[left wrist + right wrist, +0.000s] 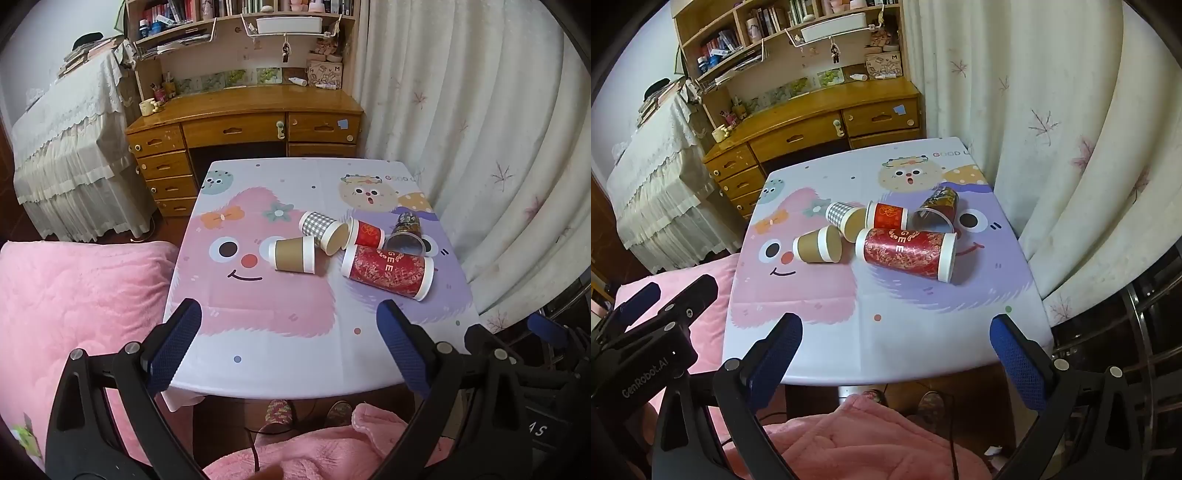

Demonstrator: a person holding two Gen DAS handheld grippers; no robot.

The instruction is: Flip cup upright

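On table (280,369): five cups (388,271) on sides; L tool (290,339) & R tool (895,345) wide open, empty.

- The large red cup (908,253), lying on its side, carries the letters "GEE" in gold.
- The tablecloth (886,332) reads "GOOD" at its far edge; the following characters are cut off.
- The left gripper body (646,380) is marked "GenRobot.AI".
- The box on the desk (324,74) shows "H", "U", "M".
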